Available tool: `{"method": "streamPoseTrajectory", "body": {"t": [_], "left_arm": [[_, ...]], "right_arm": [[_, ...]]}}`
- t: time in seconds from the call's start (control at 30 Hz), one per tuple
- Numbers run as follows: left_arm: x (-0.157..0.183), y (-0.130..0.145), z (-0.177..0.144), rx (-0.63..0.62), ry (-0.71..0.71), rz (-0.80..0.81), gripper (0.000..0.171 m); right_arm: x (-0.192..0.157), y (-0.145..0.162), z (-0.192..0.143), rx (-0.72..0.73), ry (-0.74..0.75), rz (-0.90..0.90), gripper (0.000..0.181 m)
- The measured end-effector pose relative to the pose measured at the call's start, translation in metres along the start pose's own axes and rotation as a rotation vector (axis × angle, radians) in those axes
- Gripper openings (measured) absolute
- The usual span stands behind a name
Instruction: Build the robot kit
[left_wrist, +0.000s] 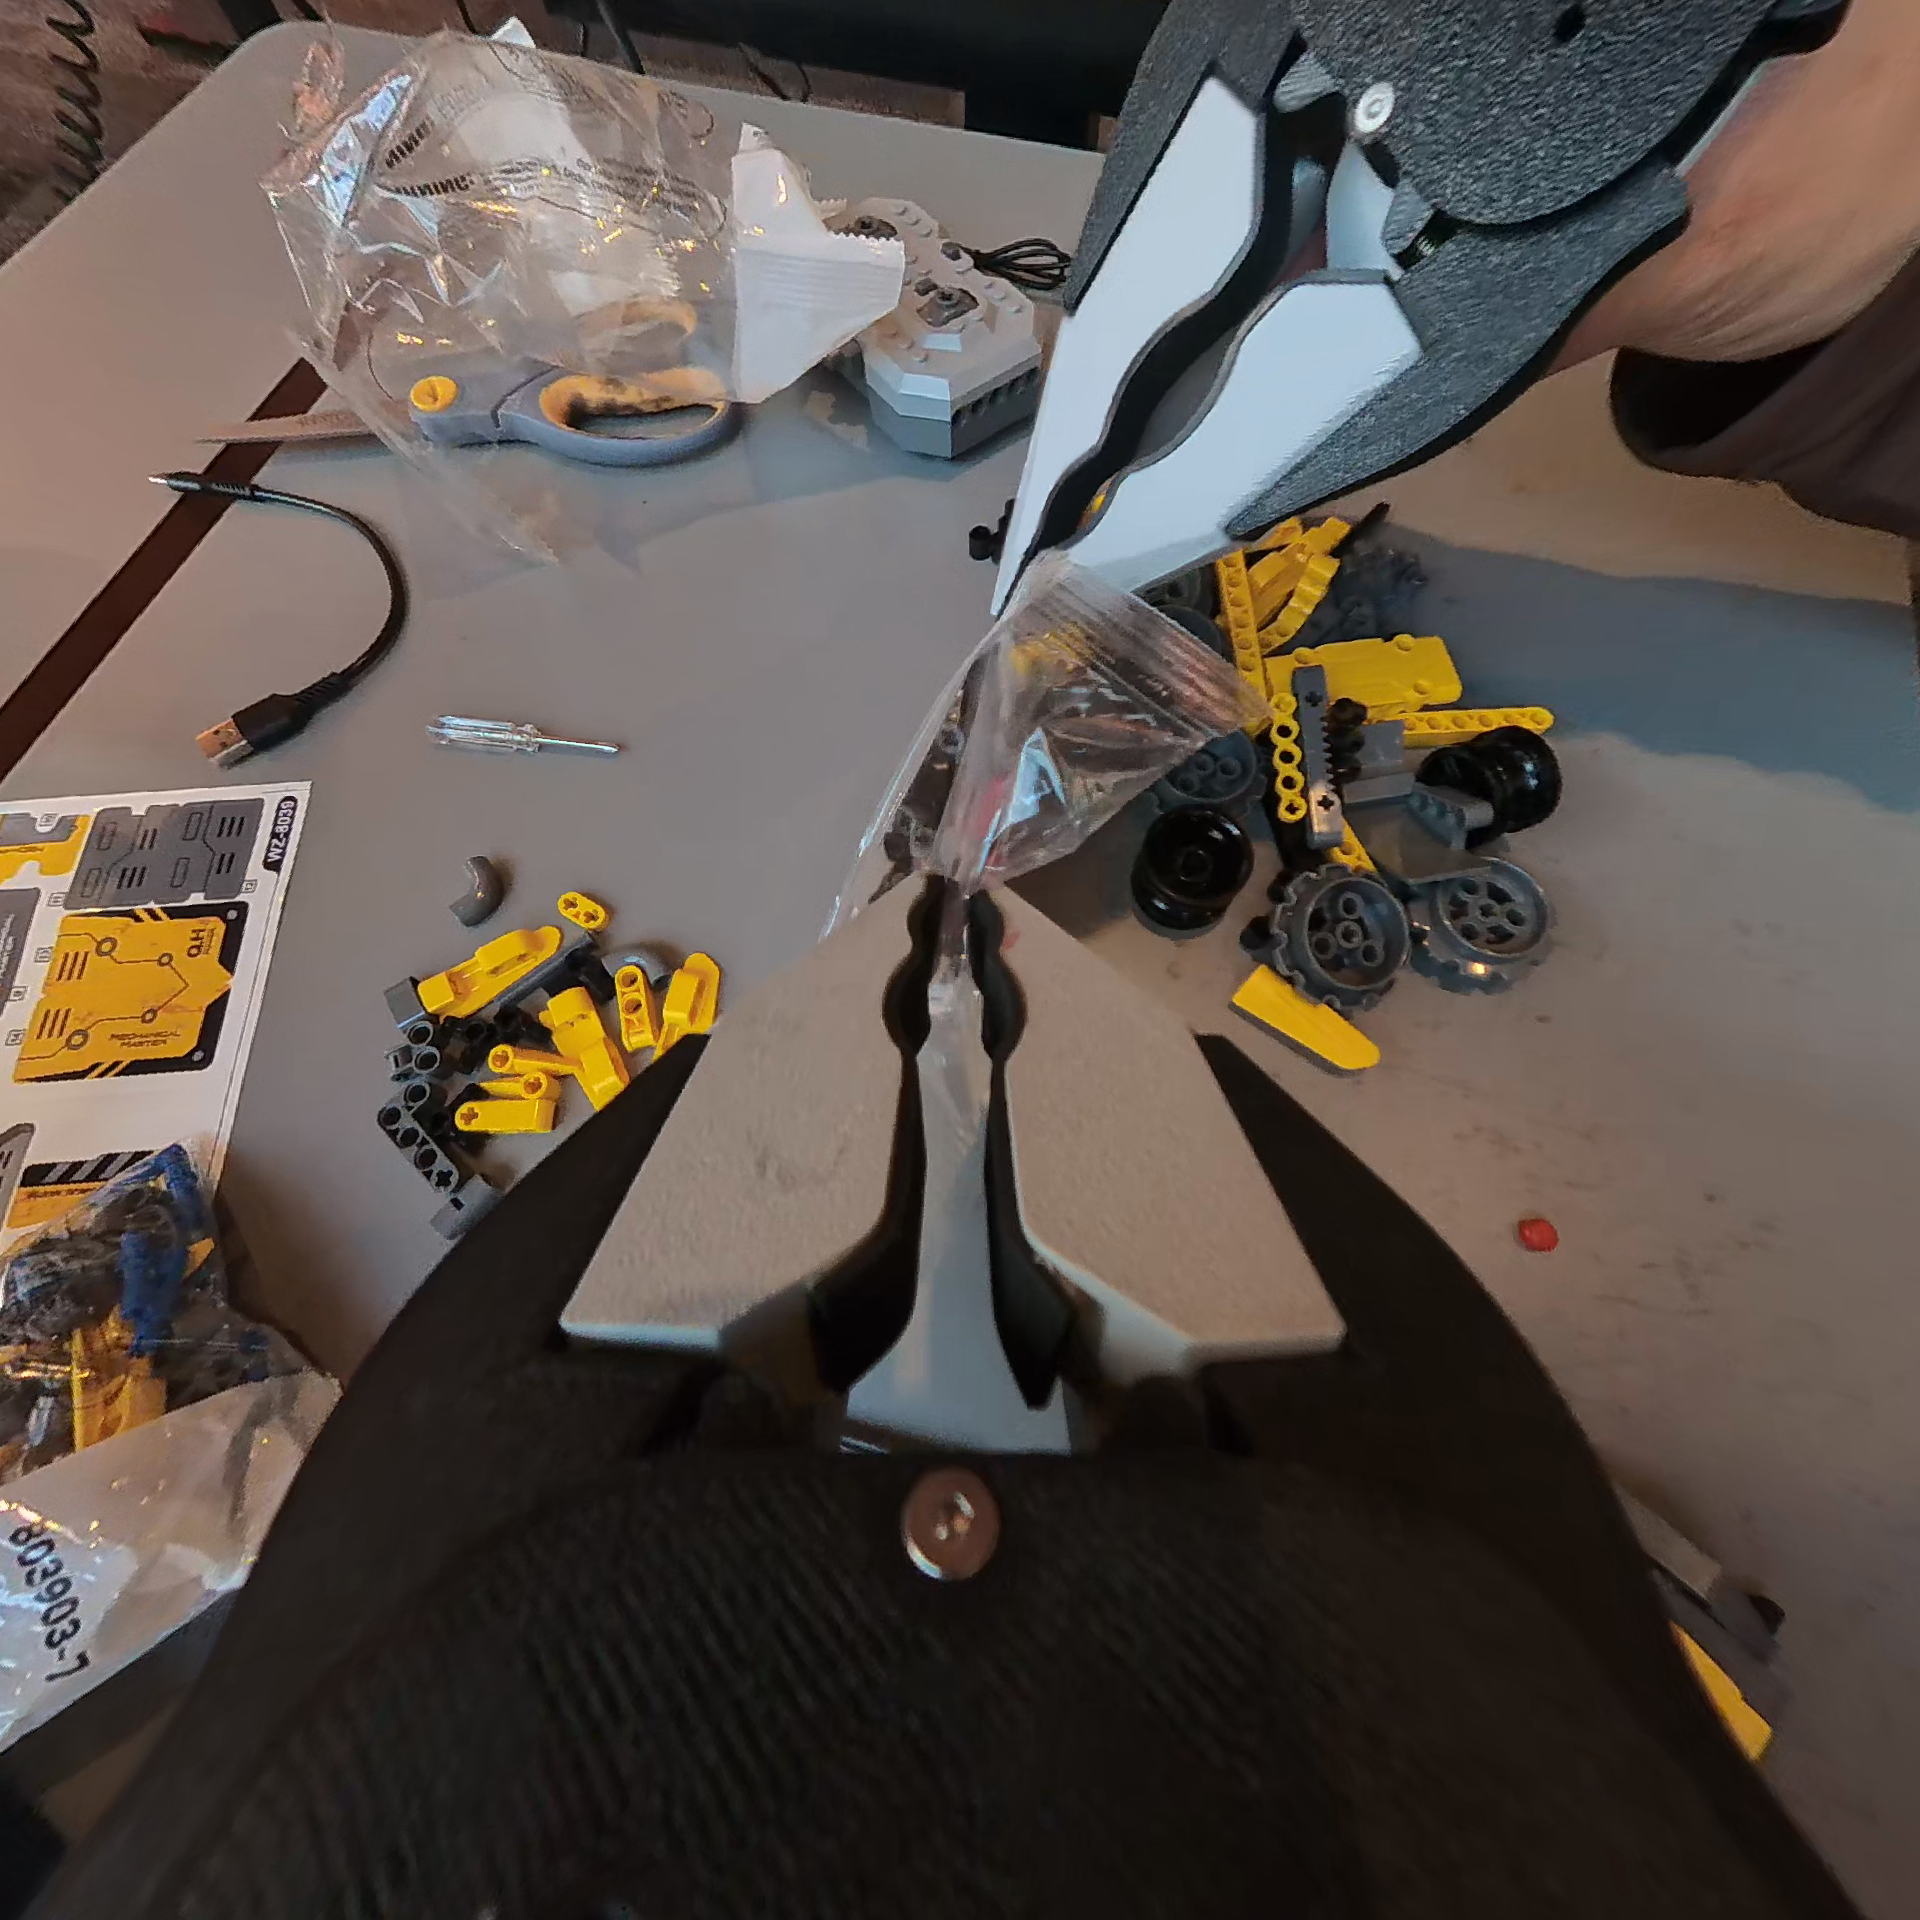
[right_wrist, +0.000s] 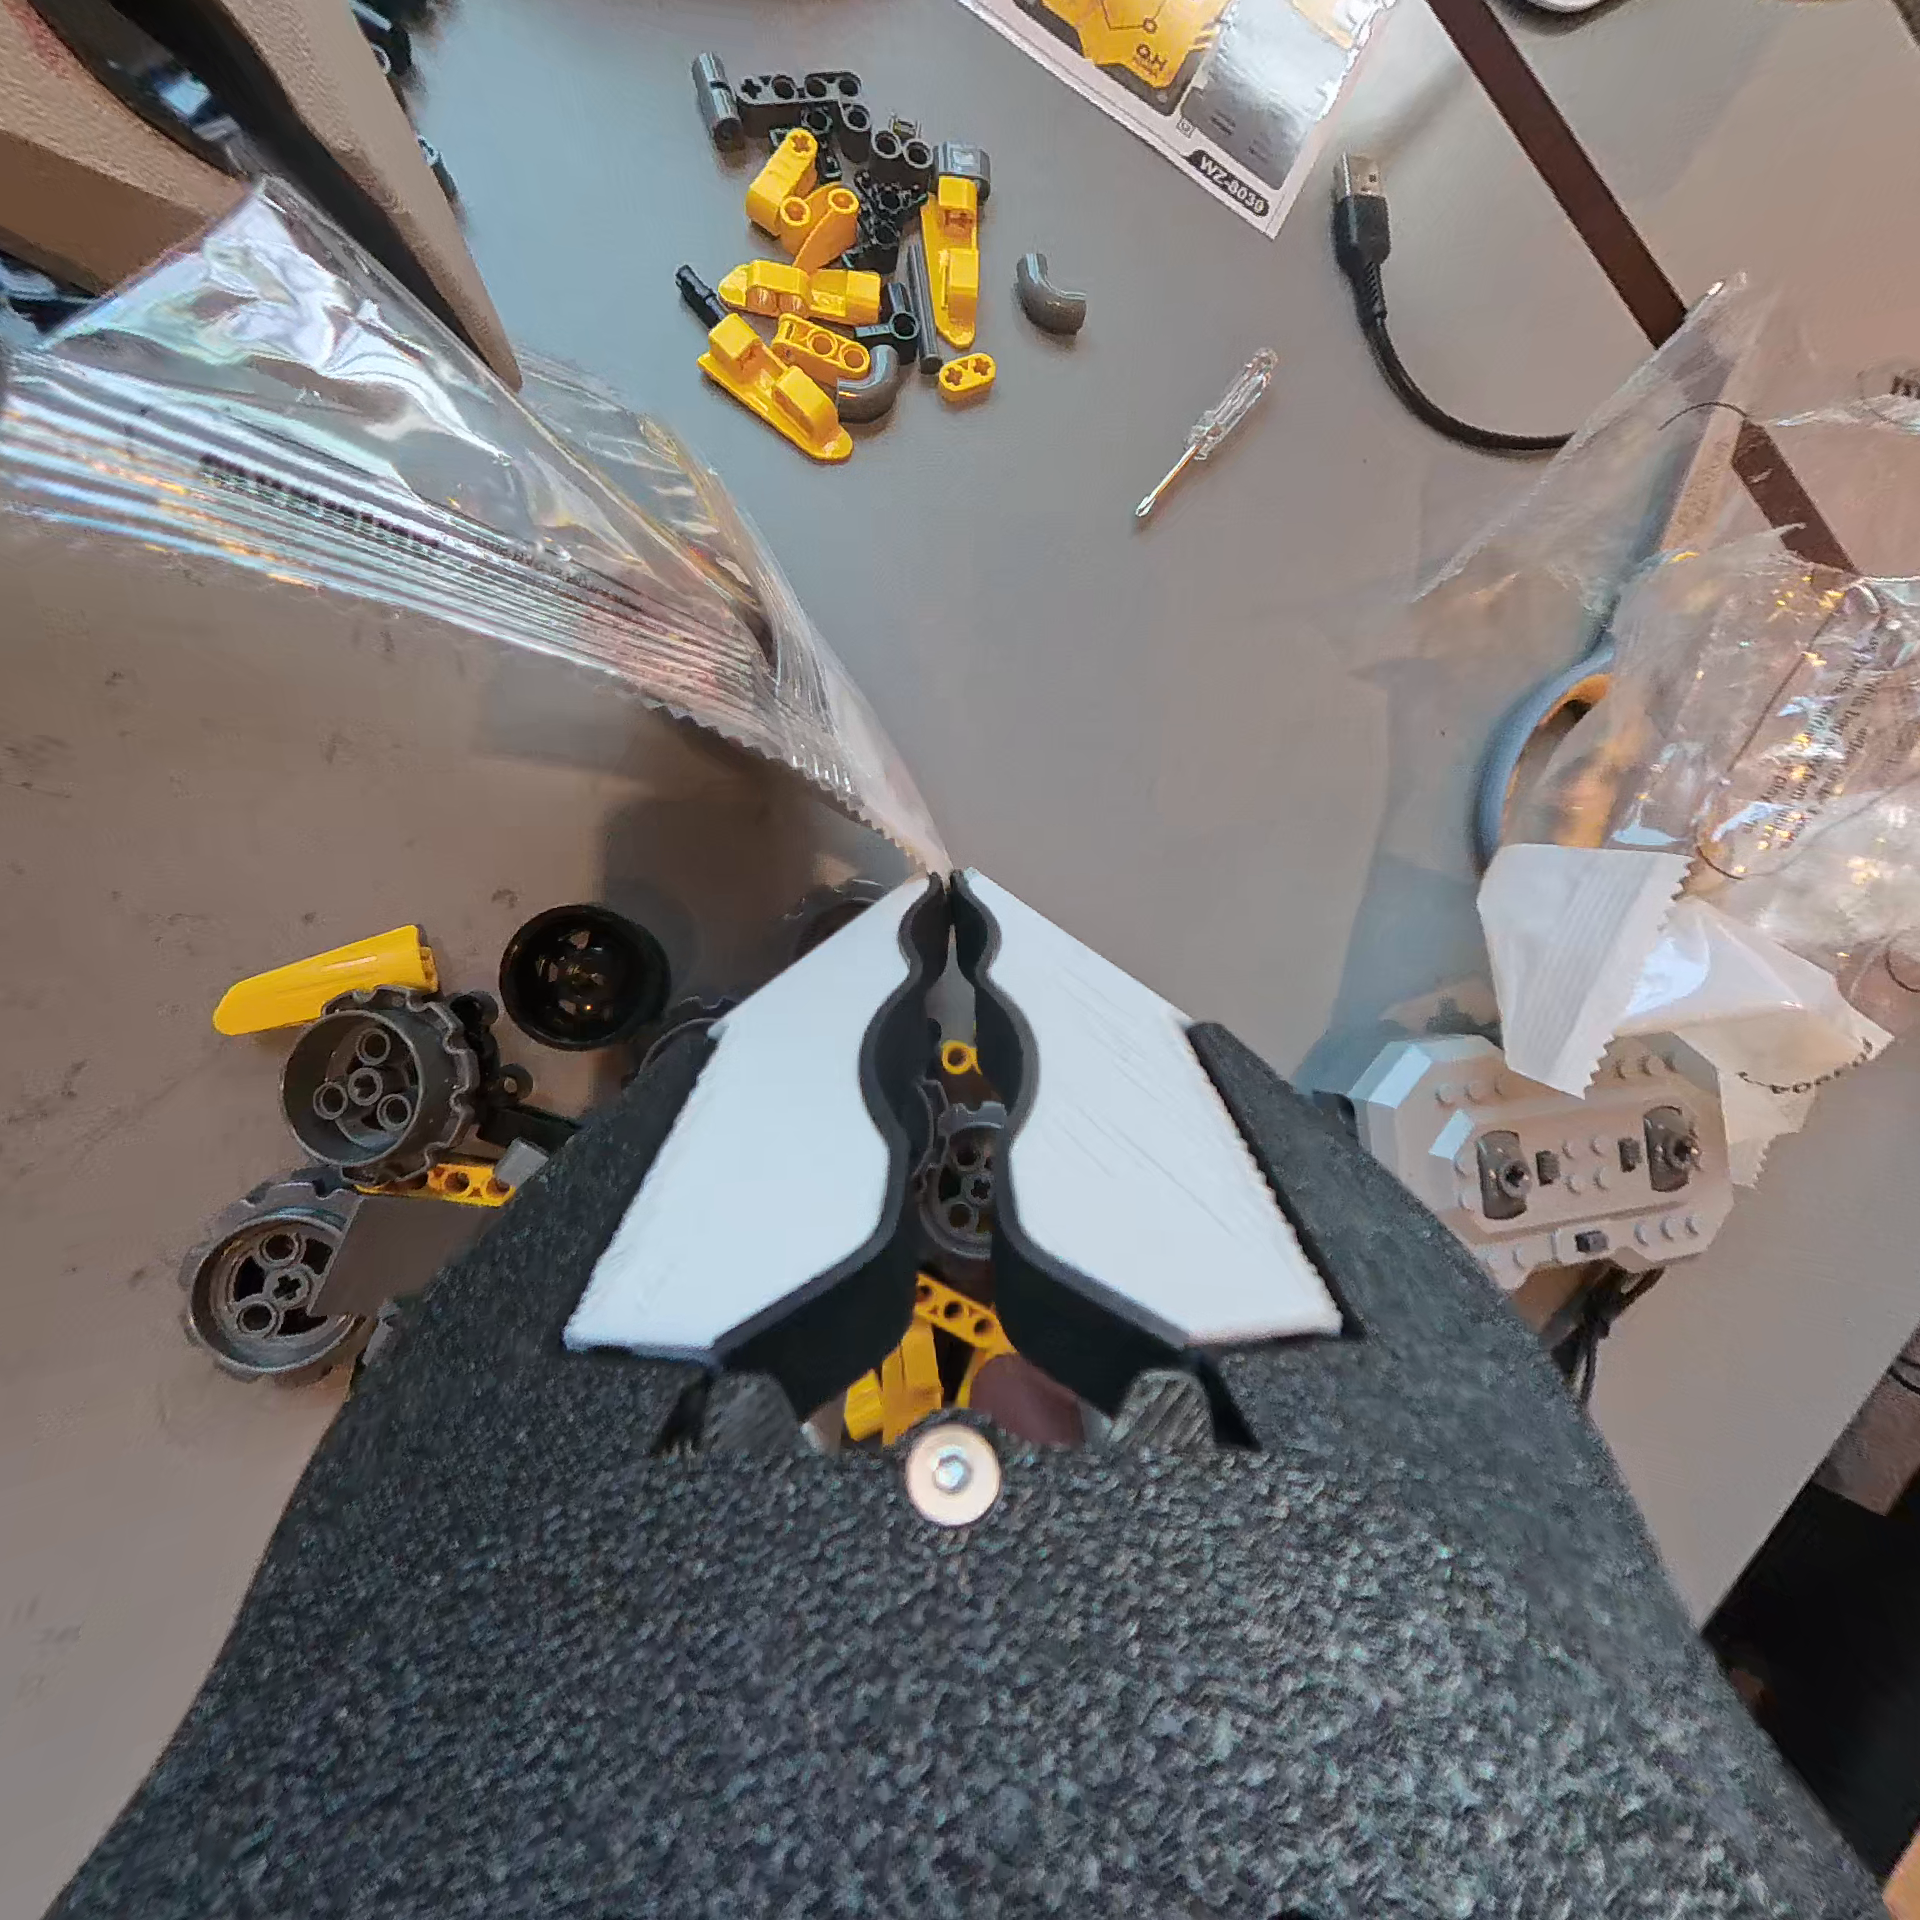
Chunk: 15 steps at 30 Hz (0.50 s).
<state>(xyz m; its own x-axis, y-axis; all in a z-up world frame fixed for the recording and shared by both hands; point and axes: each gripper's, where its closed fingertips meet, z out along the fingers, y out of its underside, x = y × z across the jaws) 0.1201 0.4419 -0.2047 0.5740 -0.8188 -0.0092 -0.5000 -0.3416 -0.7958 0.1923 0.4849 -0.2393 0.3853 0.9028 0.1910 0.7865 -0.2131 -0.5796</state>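
My left claw (left_wrist: 954, 914) and right claw (right_wrist: 951, 883) each pinch an end of one plastic bag (left_wrist: 1049, 748), stretched between them above the table (left_wrist: 727, 644). Under the bag's right end lies a heap of wheels and beams (left_wrist: 1351, 790). Left of it sit a smaller pile of parts (left_wrist: 530, 1029), a screwdriver (left_wrist: 520, 736) and a cable (left_wrist: 312, 644). Behind them, scissors (left_wrist: 582, 416) lie under another bag (left_wrist: 499, 229).
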Motion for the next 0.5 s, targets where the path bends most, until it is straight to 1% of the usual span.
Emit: {"method": "streamPoseTrajectory", "body": {"t": [0.2,0.5], "left_arm": [[0.002,0.009,0.004,-0.014,-0.004,-0.006,0.0],[0.001,0.022,0.006,-0.053,-0.018,-0.015,0.0]], "right_arm": [[0.003,-0.004,-0.012,-0.035,0.091,-0.039,0.0],[-0.002,-0.007,-0.016,-0.062,0.133,-0.071,0.0]]}}
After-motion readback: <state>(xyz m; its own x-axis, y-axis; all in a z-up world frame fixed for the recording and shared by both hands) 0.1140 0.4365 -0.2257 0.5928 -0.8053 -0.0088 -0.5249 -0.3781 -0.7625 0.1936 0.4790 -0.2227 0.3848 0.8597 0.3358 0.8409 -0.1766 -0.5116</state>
